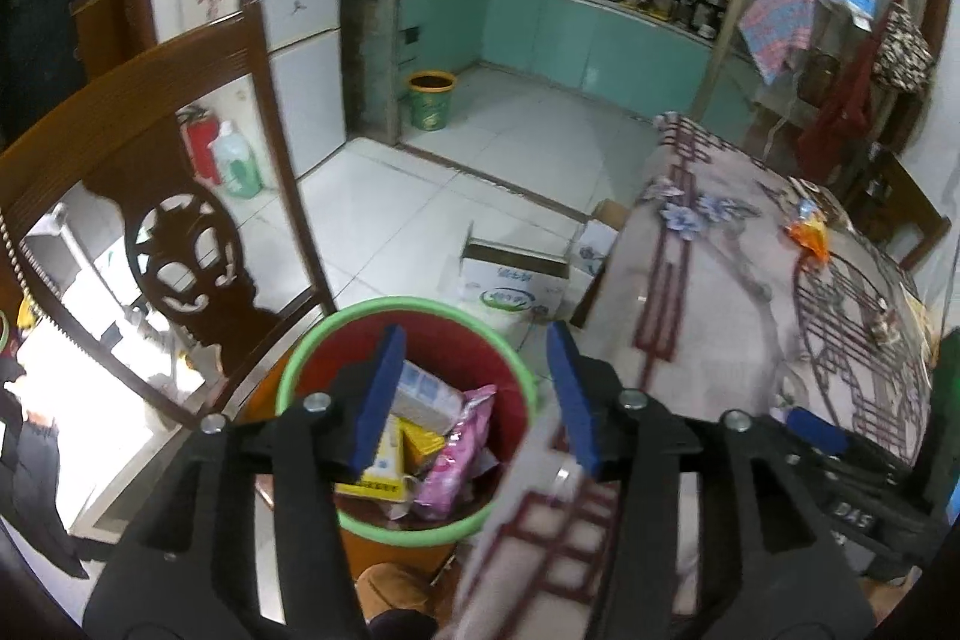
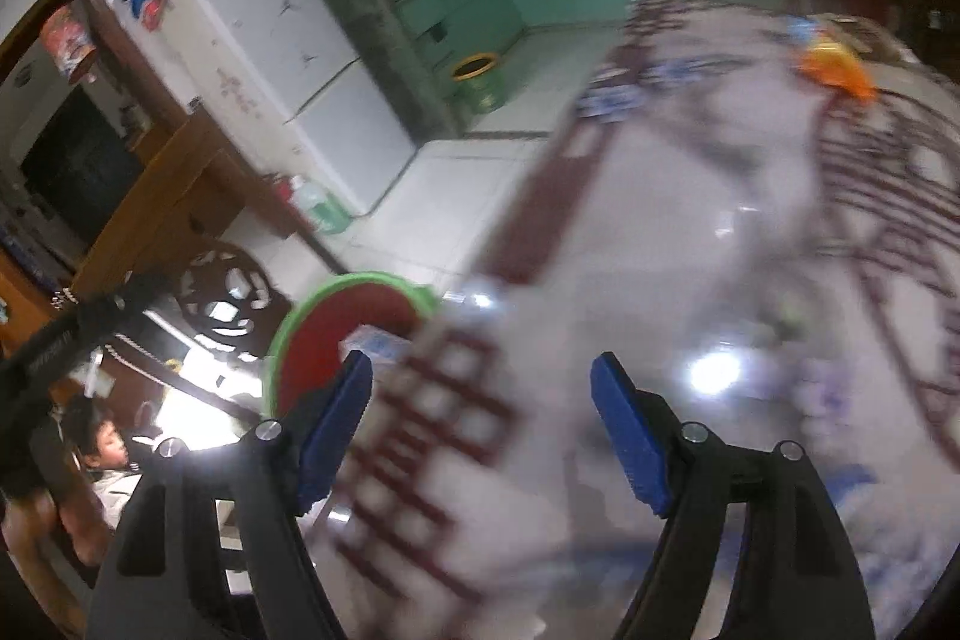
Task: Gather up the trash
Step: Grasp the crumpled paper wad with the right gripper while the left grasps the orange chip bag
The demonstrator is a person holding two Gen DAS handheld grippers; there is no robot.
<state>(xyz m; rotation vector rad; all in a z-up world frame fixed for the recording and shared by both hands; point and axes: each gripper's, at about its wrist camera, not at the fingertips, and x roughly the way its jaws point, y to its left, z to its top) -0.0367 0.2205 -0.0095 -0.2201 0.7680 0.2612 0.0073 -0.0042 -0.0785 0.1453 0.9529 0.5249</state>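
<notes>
A red plastic bin with a green rim [image 1: 405,400] is seen on the floor beside the table edge; a pink wrapper [image 1: 456,451], a yellow carton [image 1: 384,466] and a white box [image 1: 423,397] are already held inside it. A crumpled orange wrapper [image 1: 810,235] is left on the patterned glossy tablecloth [image 1: 720,292], so the task is judged partly done. The left gripper [image 1: 474,400] is spread wide and empty above the bin. The right gripper [image 2: 480,430] is likewise wide and empty over the table. Access is crowded by a carved wooden chair [image 1: 180,244] and a cardboard box [image 1: 510,280].

bin [image 1: 510,370] left of table [image 1: 720,280] | packets [image 1: 456,454] in bin | wrapper [image 1: 810,235] on table
</notes>
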